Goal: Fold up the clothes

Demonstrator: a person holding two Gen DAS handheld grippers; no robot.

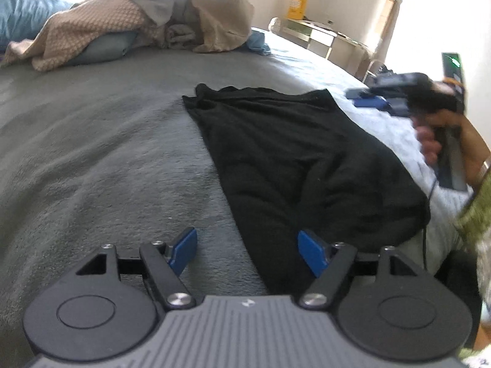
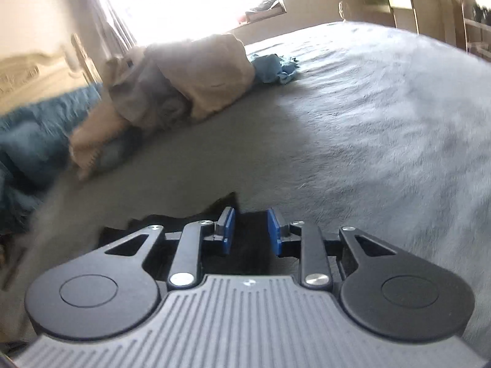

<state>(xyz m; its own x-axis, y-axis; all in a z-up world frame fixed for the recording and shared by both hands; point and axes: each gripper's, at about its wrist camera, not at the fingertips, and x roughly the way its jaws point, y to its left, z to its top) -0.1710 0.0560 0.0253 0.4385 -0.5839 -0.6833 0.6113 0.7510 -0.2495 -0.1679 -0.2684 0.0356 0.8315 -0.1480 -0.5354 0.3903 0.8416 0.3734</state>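
- A black garment lay spread on the grey bedspread, long and roughly rectangular, wrinkled, with a bunched end at its far corner and its near end rumpled towards the bed's edge.
- The left gripper hung low over the garment's near left edge, its blue pads wide apart with nothing clamped between them.
- The right gripper sat above the garment's far end, fingers narrowly apart; black cloth showed in the gap, but whether the pads pressed it could not be told.
- A heap of beige and grey laundry lay well apart, near the head of the bed.
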